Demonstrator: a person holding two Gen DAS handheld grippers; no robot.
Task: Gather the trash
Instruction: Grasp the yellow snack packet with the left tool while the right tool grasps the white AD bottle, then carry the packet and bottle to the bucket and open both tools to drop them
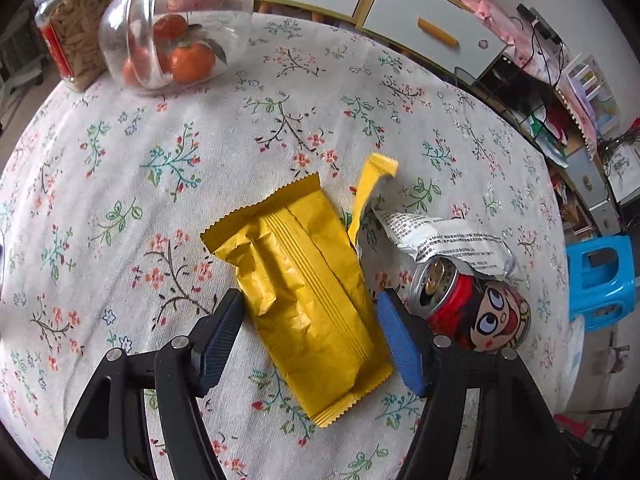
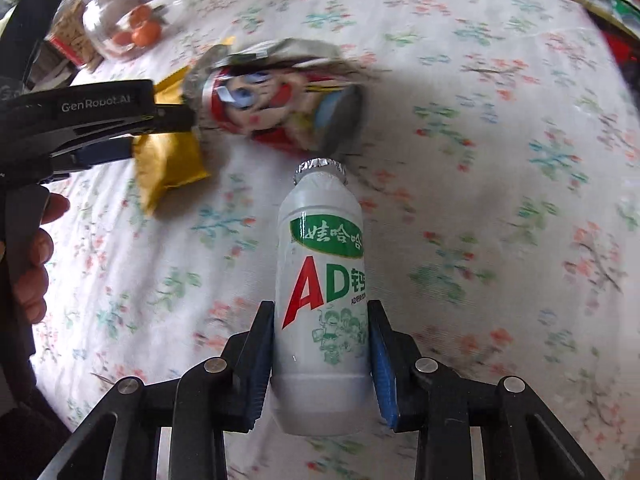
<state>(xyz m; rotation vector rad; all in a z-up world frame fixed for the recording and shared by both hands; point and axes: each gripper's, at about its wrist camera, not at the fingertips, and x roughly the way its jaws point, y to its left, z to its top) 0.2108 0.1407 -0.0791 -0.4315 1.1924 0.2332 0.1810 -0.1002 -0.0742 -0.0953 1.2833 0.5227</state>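
Four pieces of trash show across the two views: one yellow snack wrapper (image 1: 304, 292), one torn white printed wrapper (image 1: 444, 240), one red cartoon drink can (image 1: 472, 308) and one white AD calcium milk bottle (image 2: 322, 300).

The yellow wrapper is a flat, crinkled foil pouch with serrated ends and a torn strip curling up at its far corner. It lies on the table between the fingers of the left gripper (image 1: 312, 320), whose jaws stand wide apart on either side of it without closing on it. The can is aluminium, lying on its side just right of that gripper, its open top against the white wrapper.

The right gripper (image 2: 320, 348) has its blue ribbed pads (image 2: 260, 356) pressed against both sides of the smooth plastic bottle, which has a crimped foil cap and is held off the table.

Two clear jars stand at the table's far edge: a round jar of oranges (image 1: 176, 28) and a jar of pale seeds (image 1: 76, 32).

The floral tablecloth (image 1: 120, 160) is woven and off-white. Beyond it are grey drawers with orange handles (image 1: 400, 4) and a blue plastic stool (image 1: 600, 280).
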